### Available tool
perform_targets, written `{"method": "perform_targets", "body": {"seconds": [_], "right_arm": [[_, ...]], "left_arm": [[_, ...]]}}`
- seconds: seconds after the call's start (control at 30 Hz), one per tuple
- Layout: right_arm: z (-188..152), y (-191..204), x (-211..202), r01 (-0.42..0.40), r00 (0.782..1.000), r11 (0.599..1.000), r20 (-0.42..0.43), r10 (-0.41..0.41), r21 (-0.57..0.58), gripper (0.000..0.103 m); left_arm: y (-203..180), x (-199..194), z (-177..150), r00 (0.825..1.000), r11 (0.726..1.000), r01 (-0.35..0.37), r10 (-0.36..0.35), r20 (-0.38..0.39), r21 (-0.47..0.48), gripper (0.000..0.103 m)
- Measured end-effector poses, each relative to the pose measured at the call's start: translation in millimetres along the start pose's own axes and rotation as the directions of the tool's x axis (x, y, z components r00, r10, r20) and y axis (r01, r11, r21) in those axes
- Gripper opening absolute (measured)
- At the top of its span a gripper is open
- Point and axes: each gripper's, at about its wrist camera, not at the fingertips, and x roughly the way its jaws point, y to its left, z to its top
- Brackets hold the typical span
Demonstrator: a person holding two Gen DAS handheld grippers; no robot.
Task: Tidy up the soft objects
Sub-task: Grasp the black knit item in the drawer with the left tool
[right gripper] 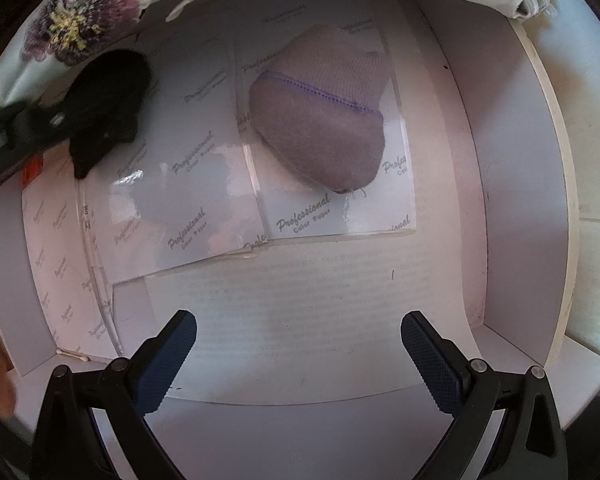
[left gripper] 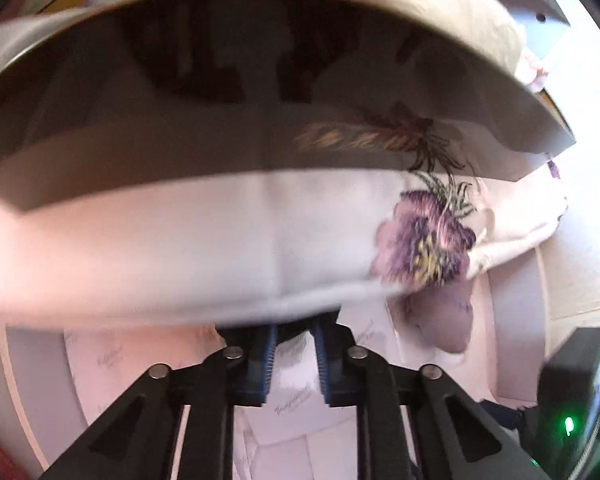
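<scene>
In the left wrist view my left gripper (left gripper: 296,340) points steeply down into a white drawer (right gripper: 512,160), shut on a black fuzzy soft piece (right gripper: 108,108) that shows dark between the blue pads. A white cloth with an embroidered purple flower (left gripper: 420,240) hangs over the drawer's far edge, right in front of the fingertips. A mauve knitted pouch with a purple seam (right gripper: 320,128) lies on the drawer floor; in the left wrist view the pouch (left gripper: 440,320) sits to the right. My right gripper (right gripper: 300,332) hangs open above the drawer floor, holding nothing.
Clear packs of "Professional Color Paper" (right gripper: 300,216) and a printed sheet (right gripper: 300,292) cover the drawer floor. A cotton swab (right gripper: 72,356) lies at its near left corner. A dark open compartment (left gripper: 220,60) sits above the draped cloth. A black device with a green light (left gripper: 572,412) is at lower right.
</scene>
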Motion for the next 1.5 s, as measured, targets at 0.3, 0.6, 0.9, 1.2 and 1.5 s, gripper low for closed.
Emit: {"method": "perform_targets", "body": {"seconds": [0.3, 0.6, 0.9, 1.2, 1.5], "right_arm": [[5, 5, -11, -0.003, 0.999, 1.0, 0.035, 0.003, 0.01, 0.103], [10, -8, -24, -0.028, 0.998, 0.998, 0.066, 0.025, 0.052, 0.103], [12, -9, -25, -0.011, 0.999, 0.999, 0.053, 0.008, 0.049, 0.103], [14, -7, -21, 0.013, 0.998, 0.999, 0.057, -0.015, 0.037, 0.103], [7, -3, -20, 0.008, 0.998, 0.999, 0.068, -0.011, 0.042, 0.103]], "left_arm": [[31, -25, -38, 0.997, 0.987, -0.021, 0.008, -0.081, -0.16, 0.007], [45, -48, -43, 0.998, 0.948, 0.049, -0.056, -0.015, -0.315, 0.04], [32, -17, -12, 0.997, 0.93, 0.057, -0.075, -0.035, -0.364, 0.07], [33, 17, 5, 0.996, 0.917, 0.023, -0.055, -0.069, -0.398, 0.075], [36, 27, 4, 0.994, 0.931, 0.033, -0.066, -0.081, -0.363, 0.046]]}}
